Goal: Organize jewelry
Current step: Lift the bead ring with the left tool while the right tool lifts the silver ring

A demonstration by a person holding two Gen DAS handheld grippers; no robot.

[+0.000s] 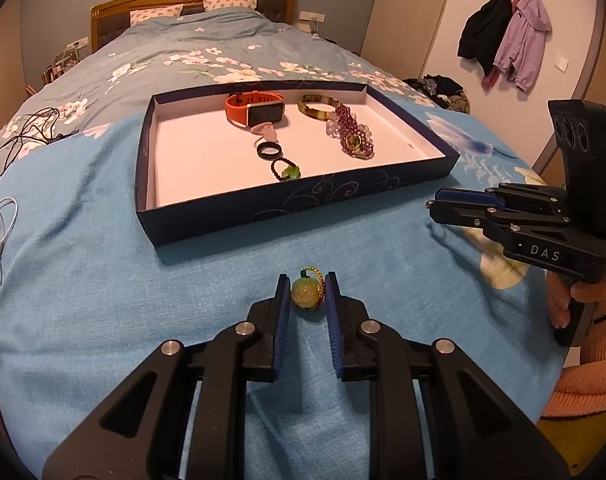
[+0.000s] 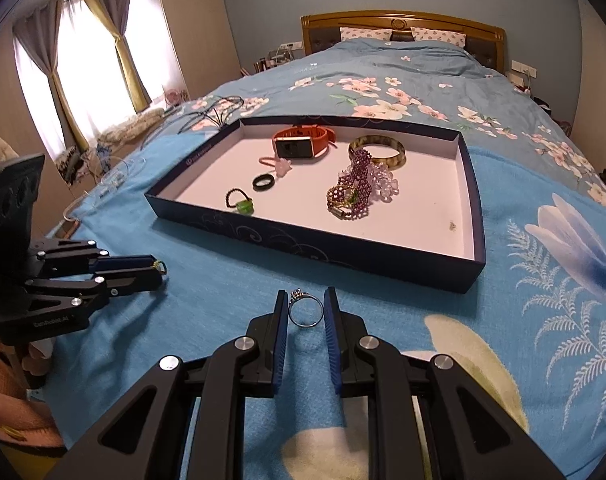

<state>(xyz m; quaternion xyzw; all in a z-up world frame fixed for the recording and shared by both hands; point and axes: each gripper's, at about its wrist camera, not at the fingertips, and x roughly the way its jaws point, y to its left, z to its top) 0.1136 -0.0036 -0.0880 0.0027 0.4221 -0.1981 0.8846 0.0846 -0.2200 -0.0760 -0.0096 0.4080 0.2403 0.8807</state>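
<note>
Left fingers (image 1: 307, 294) pinch jade pendant (image 1: 304, 295); right fingers (image 2: 306, 311) pinch ring (image 2: 305, 312); tray (image 1: 303, 204) ahead.

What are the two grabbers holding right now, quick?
Left gripper: closed on the yellow-green pendant.
Right gripper: closed on the silver ring.

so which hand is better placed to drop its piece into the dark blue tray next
Probably the right gripper: its silver ring sits just short of the dark blue cardboard tray. The left gripper, closed around the yellow-green carved pendant, has more blue blanket to cross.
</note>
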